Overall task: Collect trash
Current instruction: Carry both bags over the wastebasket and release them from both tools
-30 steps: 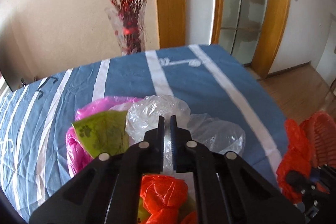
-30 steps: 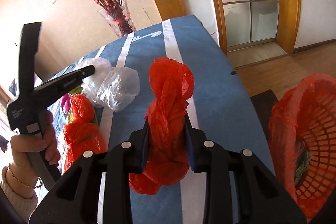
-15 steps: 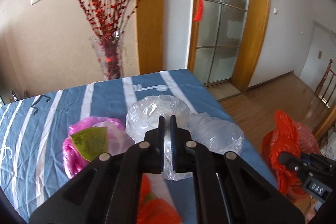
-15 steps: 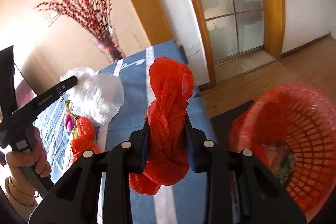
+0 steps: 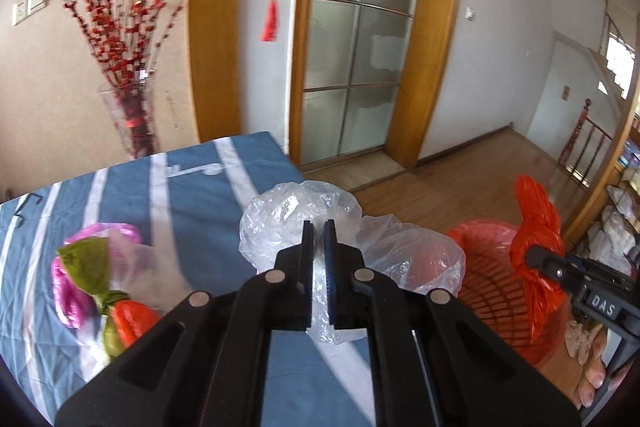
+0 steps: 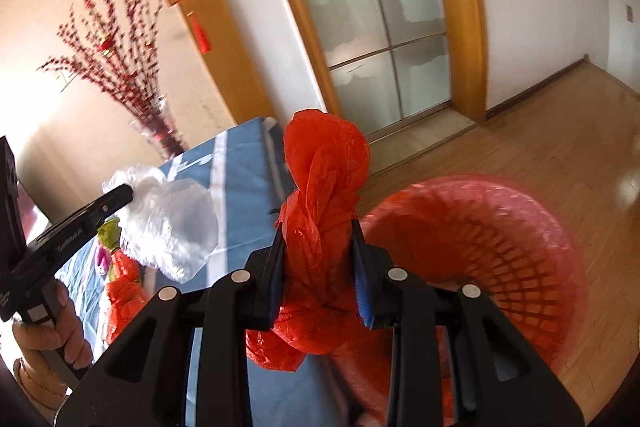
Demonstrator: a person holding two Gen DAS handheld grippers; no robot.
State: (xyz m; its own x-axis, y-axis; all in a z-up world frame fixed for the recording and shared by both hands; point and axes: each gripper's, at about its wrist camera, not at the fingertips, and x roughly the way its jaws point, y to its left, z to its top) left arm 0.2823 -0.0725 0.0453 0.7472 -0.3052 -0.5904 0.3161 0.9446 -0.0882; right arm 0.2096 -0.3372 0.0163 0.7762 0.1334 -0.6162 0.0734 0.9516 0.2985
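Pinching red bag (image 6: 324,211) in right tool (image 6: 318,247), beside basket (image 6: 500,227).

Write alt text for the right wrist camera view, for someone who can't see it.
The right tool is clamped on a twisted red plastic bag, held beside a red plastic lattice basket on the wooden floor. At left, the left tool holds a clear crumpled plastic bag above a blue striped tablecloth.

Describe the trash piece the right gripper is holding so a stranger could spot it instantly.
Find the red mesh basket on the wooden floor beside the blue striped table. Near its rim, the right gripper pinches a twisted red plastic bag; unlike the clear bag, it is opaque red.
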